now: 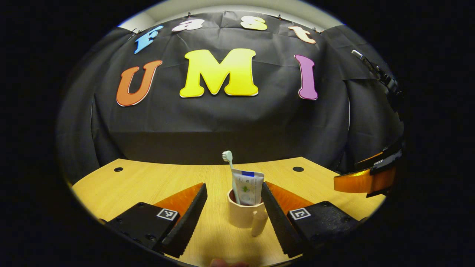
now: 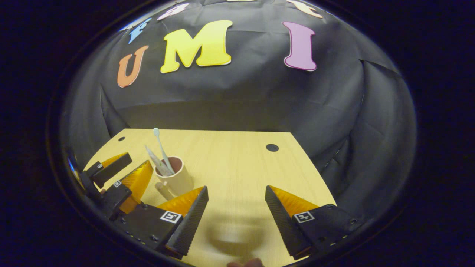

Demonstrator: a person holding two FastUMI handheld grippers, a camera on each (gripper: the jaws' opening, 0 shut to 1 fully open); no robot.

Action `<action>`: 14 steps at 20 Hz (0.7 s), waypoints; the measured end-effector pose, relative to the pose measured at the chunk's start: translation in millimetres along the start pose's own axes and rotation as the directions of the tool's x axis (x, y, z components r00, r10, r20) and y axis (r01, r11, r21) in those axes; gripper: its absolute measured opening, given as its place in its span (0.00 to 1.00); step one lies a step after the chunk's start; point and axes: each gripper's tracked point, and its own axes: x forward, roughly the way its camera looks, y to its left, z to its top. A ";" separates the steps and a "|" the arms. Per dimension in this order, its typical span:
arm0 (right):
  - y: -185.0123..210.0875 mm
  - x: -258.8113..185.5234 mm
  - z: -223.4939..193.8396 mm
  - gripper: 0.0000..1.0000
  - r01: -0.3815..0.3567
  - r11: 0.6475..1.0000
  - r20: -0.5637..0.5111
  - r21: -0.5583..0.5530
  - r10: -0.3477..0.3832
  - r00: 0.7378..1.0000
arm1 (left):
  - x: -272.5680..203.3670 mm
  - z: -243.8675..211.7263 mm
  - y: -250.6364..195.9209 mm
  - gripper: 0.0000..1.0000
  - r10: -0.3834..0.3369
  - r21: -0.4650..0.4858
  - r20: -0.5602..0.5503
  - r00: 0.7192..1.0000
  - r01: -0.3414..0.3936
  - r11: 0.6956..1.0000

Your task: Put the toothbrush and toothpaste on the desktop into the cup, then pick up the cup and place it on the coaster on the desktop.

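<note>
my left tool (image 1: 233, 198) sits low in the left gripper view with its jaws spread wide, one finger on each side of the small cream-coloured ceramic cup (image 1: 243, 215) at lower centre. neither finger presses on it; the right-hand finger looks very close to the cup wall, maybe touching, and i cannot tell which. i read this as lining up to take the cup, which is why the jaws straddle it rather than hover above.

the cup stands upright on the pale wooden counter (image 1: 148, 181), its stubby handle (image 1: 258, 222) pointing toward the bottom of the frame. inside it are both task things: the white toothbrush (image 1: 230, 167), standing with its bristle head up and leaning a little to the left, and the white toothpaste tube with a blue band and green print (image 1: 248, 187), also upright with its flat crimped end on top. so the loading step looks done, and what remains is lifting the cup onto the coaster, which i cannot pick out in these frames.

my right tool (image 2: 236, 202) is at the bottom of the right gripper view, jaws wide apart and holding nothing, over bare counter, well clear of the cup at left of centre there. at the lower left of that frame my left tool shows again, flanking the cup. i judge the right one is kept back so it does not crowd the grasp.

the tall contents could tip if the cup tilts on the lift.
</note>
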 end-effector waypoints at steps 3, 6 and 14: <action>28.8 -12.7 2.9 0.94 -0.035 0.999 -0.065 -0.025 0.033 0.997 | -33.3 7.1 20.2 0.93 0.019 -0.029 -0.049 0.999 -0.020 0.999; 57.0 -17.9 8.1 0.94 -0.050 0.997 -0.114 -0.059 0.043 0.993 | -65.4 19.0 47.4 0.93 0.061 -0.049 -0.079 0.995 -0.065 0.997; 132.3 10.4 -1.6 0.95 -0.082 0.996 -0.357 -0.030 0.066 0.932 | -116.1 53.1 143.9 0.93 0.219 -0.054 -0.063 0.974 -0.223 0.973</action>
